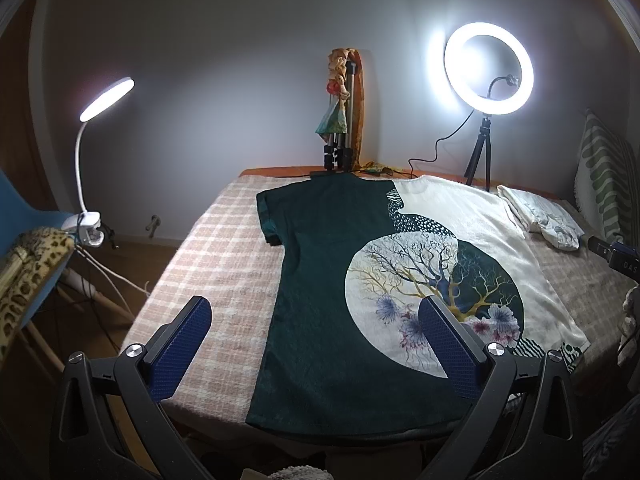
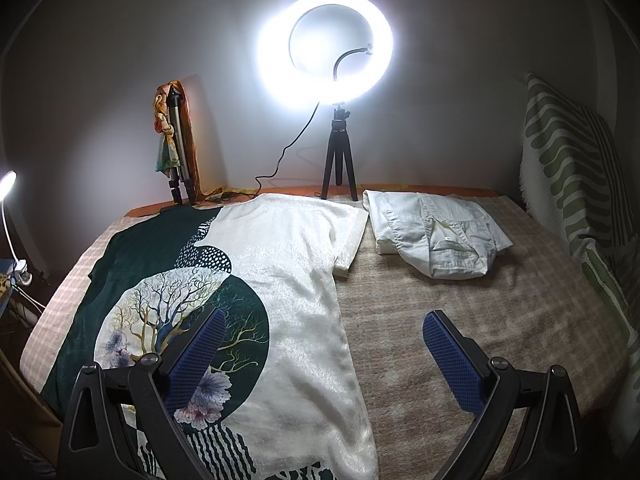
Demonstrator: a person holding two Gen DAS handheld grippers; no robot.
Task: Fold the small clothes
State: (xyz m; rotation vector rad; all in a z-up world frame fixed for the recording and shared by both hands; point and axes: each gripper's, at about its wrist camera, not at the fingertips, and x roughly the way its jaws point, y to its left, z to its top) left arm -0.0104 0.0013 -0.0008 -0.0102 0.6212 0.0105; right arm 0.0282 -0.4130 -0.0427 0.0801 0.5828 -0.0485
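A ring light (image 2: 325, 40) is shining far off, folded white clothes (image 2: 434, 234) lying right of our shirt (image 2: 280, 260). Both grippers, left (image 1: 316, 344) and right (image 2: 324, 356), are hovering, jaws open wide.

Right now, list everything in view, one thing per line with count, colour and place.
T-shirt: one, dark green and cream with a tree print, spread flat on the blanket.
Folded garment: one, white, on the blanket beside the T-shirt's cream sleeve.
Blanket: one, pink and beige check, covering the surface.
Ring light: one, white, lit, on a black tripod at the far edge.
Desk lamp: one, white, lit, clipped at the left.
Folded tripod: one, silver and black, with colourful cloth, against the wall.
Striped cushion: one, green and white, at the right.
Leopard-print cloth: one, far left.
Left gripper: one, black with blue pads, open above the T-shirt.
Right gripper: one, same colours, open above the T-shirt's cream edge.
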